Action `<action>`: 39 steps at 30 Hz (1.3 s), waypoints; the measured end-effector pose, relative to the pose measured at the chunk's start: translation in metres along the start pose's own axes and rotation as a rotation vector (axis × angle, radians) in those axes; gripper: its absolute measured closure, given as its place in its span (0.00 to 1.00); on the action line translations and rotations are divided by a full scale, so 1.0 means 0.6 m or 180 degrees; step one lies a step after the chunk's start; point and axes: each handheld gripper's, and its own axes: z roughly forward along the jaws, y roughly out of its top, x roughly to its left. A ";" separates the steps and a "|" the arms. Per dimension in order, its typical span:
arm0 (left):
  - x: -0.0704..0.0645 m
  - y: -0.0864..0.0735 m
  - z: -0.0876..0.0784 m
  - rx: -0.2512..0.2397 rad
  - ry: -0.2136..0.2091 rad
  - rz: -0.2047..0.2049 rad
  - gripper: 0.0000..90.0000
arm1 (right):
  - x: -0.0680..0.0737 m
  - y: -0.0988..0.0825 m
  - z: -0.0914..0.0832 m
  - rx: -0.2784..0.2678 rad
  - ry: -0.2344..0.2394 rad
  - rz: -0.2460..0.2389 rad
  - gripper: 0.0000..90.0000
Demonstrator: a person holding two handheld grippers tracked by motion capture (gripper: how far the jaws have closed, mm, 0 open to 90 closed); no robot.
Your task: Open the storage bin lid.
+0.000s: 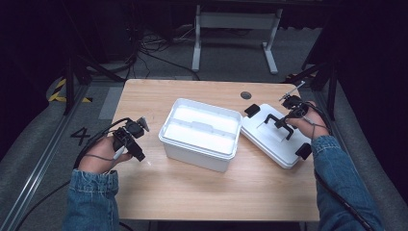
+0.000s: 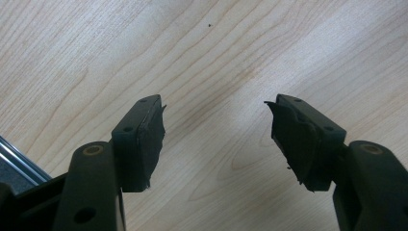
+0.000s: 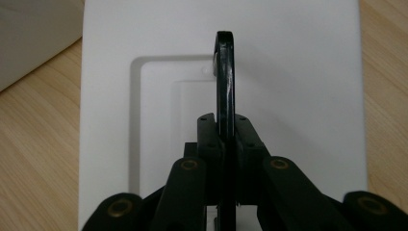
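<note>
Box (image 1: 201,132): I see it open, lid (image 3: 288,72) off beside it.
Right gripper (image 3: 225,126): clamped on lid's black handle (image 3: 224,72).
Left gripper (image 2: 216,130): agape, empty (idle).
Left, I judge: releasing the handle.

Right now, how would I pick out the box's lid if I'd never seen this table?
Start at the wooden table and find the open white box at its centre. The lid lies flat to the box's right. Unlike the box, it has a black handle, which the right gripper pinches.
</note>
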 end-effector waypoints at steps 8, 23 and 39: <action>0.000 0.001 0.001 0.0018 0.0005 0.0005 0.41 | -0.004 -0.008 0.016 0.0022 0.0048 0.0033 0.94; -0.001 -0.001 0.006 0.0057 -0.0016 -0.0025 0.41 | -0.024 -0.020 0.033 -0.0006 0.0141 0.0163 0.93; -0.003 -0.001 0.009 0.0069 -0.0010 -0.0006 0.41 | -0.024 -0.014 -0.004 -0.0279 -0.0153 0.0217 0.57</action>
